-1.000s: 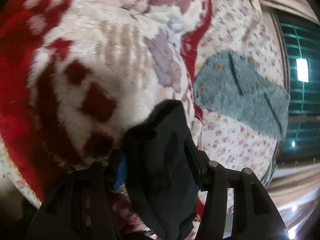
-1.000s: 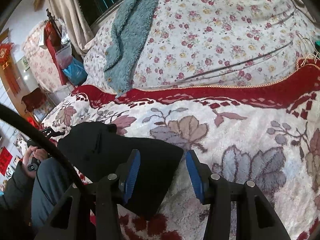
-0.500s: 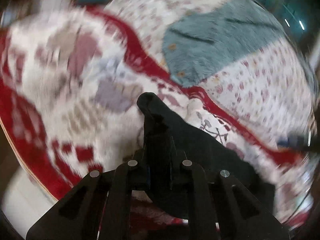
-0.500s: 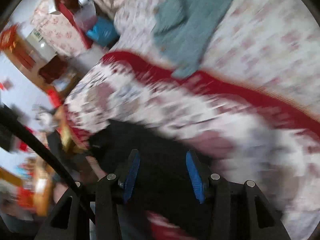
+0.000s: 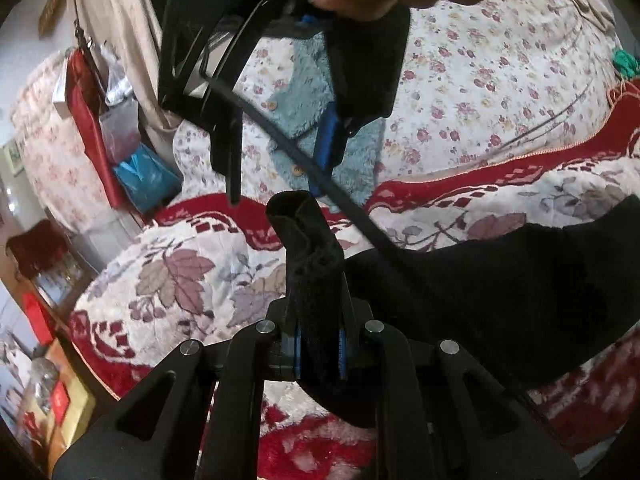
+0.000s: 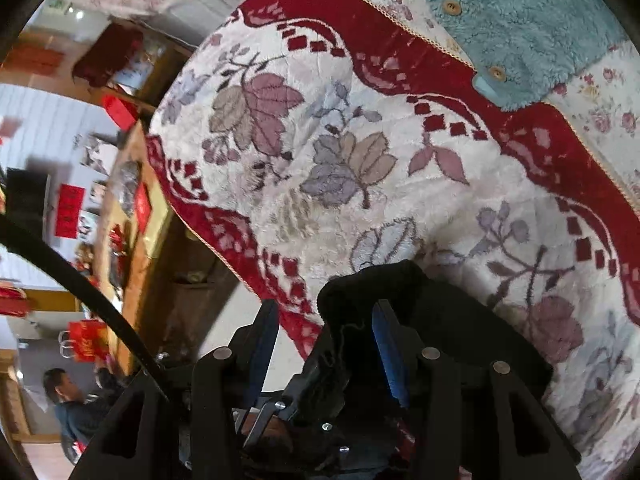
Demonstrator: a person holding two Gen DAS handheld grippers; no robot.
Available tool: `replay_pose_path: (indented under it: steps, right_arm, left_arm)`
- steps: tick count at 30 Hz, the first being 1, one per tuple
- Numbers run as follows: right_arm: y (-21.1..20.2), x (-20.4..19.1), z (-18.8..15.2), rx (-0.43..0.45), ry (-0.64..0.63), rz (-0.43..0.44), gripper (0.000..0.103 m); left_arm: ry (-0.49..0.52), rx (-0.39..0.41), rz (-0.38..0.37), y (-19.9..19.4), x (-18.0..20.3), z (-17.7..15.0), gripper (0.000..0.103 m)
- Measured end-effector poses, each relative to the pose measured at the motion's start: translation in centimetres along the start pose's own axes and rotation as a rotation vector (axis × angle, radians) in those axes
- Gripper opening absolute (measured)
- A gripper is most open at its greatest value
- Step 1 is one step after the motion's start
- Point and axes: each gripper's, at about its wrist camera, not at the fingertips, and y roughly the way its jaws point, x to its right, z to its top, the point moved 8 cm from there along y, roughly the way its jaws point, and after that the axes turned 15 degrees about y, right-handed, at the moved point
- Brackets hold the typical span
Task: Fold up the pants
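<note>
While black pants (image 5: pixel 500 280) lie across a plush red-and-cream leaf-patterned blanket (image 5: pixel 180 280), one bunched end of them stands upright, pinched between the pressed-together blue pads of the left gripper (image 5: pixel 319 346). Just beside that bunch, the right gripper (image 6: pixel 324 354) hangs with jaws spread, gripping nothing. Beyond, a teal fleece garment (image 6: pixel 520 28) rests on a floral bedspread (image 5: pixel 500 80).

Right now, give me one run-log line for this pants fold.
left hand-held gripper: shut on black pants | right hand-held gripper: open, above the pants | surface: floral blanket
</note>
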Motion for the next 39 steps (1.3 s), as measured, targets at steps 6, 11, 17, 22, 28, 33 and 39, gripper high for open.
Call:
replay_pose_path:
  steps: [6, 11, 17, 22, 28, 33, 39]
  right_arm:
    - [1.3, 1.0, 0.5, -0.004, 0.022, -0.097, 0.047]
    - [1.0, 1.8, -0.3, 0.001, -0.025, -0.168, 0.013]
    - [-3.9, 5.5, -2.2, 0.105, 0.024, -0.112, 0.011]
    - [-8.6, 12.2, -5.2, 0.141, 0.122, -0.058, 0.011]
    - [-12.1, 21.2, -9.5, 0.184, 0.229, 0.019, 0.011]
    - [-11.9, 27.2, -12.4, 0.204, 0.296, 0.091, 0.011]
    - [-10.4, 31.9, -13.7, 0.232, 0.349, 0.178, 0.011]
  left_arm:
    - [0.042, 0.029, 0.026, -1.1, 0.7, 0.6, 0.011]
    - [0.058, 0.045, 0.022, -1.9, 1.0, 1.3, 0.011]
    - [0.034, 0.105, -0.072, -4.9, 3.2, 5.6, 0.010]
    - [0.052, 0.159, -0.180, -7.7, 8.7, 10.1, 0.010]
    - [0.117, 0.176, -0.240, -10.3, 16.5, 14.1, 0.010]
    - [0.205, 0.144, -0.263, -10.8, 22.7, 14.8, 0.010]
    - [0.240, 0.090, -0.290, -9.7, 26.5, 14.1, 0.010]
